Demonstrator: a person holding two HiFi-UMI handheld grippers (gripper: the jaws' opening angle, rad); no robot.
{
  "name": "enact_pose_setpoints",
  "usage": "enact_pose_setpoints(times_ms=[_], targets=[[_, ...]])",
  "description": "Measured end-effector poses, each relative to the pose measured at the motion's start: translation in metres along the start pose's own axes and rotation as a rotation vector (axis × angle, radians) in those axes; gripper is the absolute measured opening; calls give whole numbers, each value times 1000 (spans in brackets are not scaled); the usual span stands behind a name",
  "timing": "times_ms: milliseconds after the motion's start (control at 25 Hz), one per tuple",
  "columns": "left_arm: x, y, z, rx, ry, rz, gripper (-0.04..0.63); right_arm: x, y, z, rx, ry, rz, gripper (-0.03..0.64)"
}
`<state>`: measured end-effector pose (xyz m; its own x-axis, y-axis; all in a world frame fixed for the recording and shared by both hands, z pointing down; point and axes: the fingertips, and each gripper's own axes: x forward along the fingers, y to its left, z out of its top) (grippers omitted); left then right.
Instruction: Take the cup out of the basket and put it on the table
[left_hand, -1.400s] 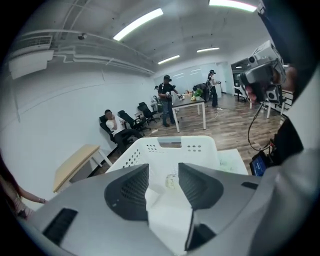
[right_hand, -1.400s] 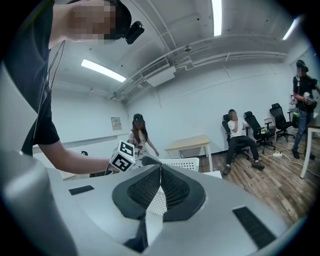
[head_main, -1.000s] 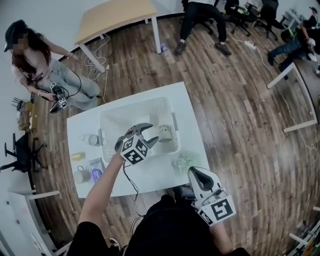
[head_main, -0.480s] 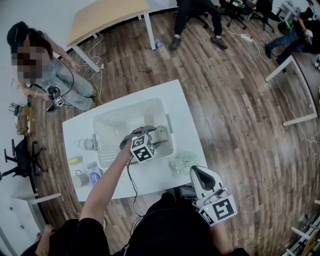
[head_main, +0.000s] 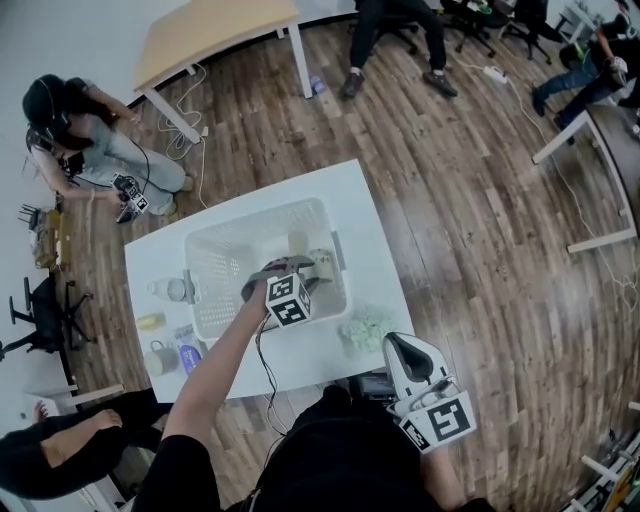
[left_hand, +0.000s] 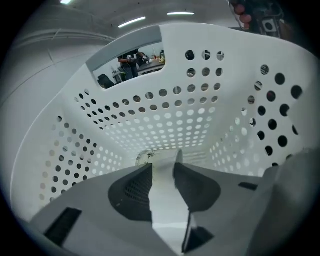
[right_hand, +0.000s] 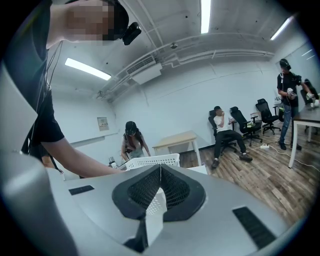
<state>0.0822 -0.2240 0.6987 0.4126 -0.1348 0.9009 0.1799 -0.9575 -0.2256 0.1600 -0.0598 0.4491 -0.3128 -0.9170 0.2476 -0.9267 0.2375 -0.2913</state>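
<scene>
One white basket (head_main: 226, 272), two claws (left_hand: 162, 168) (right_hand: 160, 169)

The basket (head_main: 225, 262) is white and dotted with rows of round holes, the table (head_main: 375, 235) plain white, the floor (head_main: 480, 200) streaky brown wood planks, the cup (head_main: 321, 265) pale with a dark print, the far desk (head_main: 215, 30) light tan on top.

In the head view the left tongs (head_main: 300, 272) hide their own closing jaws under the marker cube and cover part of the cup (head_main: 323, 265). In the left gripper view, the pale strip between those jaws cannot be identified. Small items (head_main: 170, 335) at the counter's (head_main: 310, 352) 9 o'clock edge are too small to name.
</scene>
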Motion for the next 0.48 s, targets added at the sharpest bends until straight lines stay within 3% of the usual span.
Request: enact_pose_setpoints(times_ms=[160, 480], targets=[[-6, 13, -2, -12, -12, 65, 60, 2, 3, 0, -2, -2, 7, 25], [-17, 41, -4, -61, -10, 197, 20, -2, 4, 2, -8, -5, 10, 25]])
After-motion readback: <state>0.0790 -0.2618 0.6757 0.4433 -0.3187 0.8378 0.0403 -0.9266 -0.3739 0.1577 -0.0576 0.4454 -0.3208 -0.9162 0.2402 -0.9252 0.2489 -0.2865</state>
